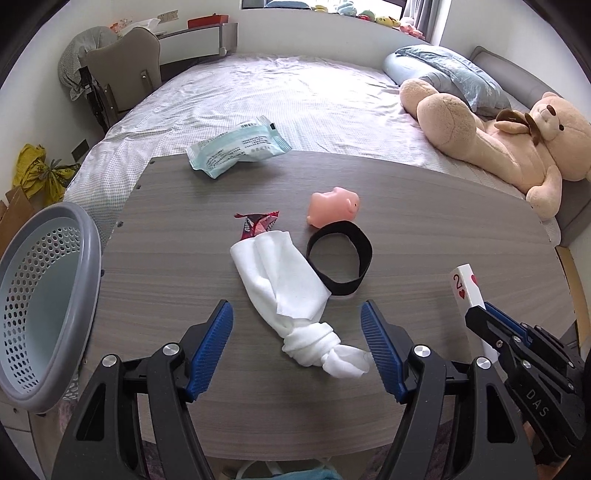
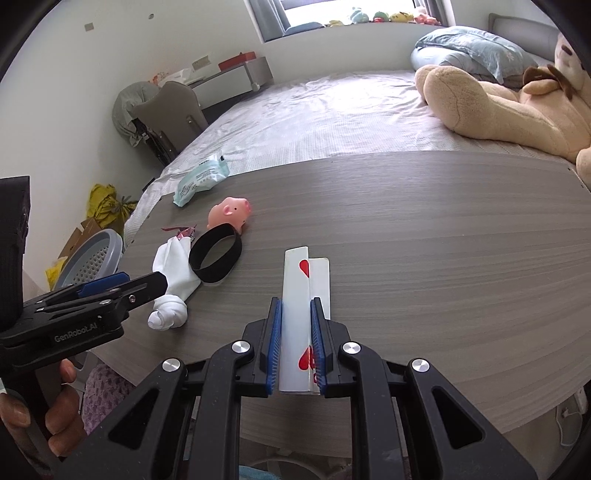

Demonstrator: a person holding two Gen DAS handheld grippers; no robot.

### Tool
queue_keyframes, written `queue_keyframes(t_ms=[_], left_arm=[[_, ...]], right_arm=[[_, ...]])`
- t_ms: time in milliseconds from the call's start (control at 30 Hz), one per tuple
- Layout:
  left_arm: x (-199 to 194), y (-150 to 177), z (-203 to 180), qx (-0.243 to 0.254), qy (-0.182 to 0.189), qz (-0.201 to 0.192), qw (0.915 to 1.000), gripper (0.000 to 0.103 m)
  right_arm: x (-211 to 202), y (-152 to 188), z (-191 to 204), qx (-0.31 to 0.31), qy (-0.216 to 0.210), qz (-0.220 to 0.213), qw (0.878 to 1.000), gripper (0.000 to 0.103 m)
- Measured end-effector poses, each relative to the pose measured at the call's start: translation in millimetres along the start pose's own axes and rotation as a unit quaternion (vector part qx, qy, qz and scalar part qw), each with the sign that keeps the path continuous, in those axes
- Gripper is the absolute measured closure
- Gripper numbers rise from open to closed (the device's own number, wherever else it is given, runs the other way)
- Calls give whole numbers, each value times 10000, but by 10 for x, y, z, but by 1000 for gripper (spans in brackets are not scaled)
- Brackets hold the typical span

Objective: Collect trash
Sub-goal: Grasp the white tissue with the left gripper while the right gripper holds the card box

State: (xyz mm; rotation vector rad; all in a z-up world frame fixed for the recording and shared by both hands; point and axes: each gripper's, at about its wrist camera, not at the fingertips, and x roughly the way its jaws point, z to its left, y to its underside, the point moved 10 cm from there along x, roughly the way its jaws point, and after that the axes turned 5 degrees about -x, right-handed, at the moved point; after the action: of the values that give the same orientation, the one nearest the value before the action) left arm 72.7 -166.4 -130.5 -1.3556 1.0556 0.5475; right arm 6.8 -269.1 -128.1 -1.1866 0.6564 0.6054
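Two sets of tongs over the counter: left tongs spread wide, straddling the knotted white tissue; right tongs clamped on a folded playing card. Best closed low on the knot, just short of the black band, then swung left of the tissue to the grey basket.

A grey wood-grain table stands against a bed with a pale rumpled sheet. A blue pillow lies by the grey headboard — daylight comes through the window, white walls around.
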Motion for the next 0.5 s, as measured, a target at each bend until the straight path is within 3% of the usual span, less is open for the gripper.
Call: queue_keyframes(t_ms=[400,433,500], left_arm=[[219,98,53,32,-219,211,9995,35],[228,105,58,29,-202,216,9996,36],[236,115,61,37,-169,227,9996,48]], right_arm=[[-6,-3,-86,160,-86,-21,9998,87],[-8,-2,-80,158,-89,-24,9998,87],[-6,1,-74,154,-92,-23,9998,87]])
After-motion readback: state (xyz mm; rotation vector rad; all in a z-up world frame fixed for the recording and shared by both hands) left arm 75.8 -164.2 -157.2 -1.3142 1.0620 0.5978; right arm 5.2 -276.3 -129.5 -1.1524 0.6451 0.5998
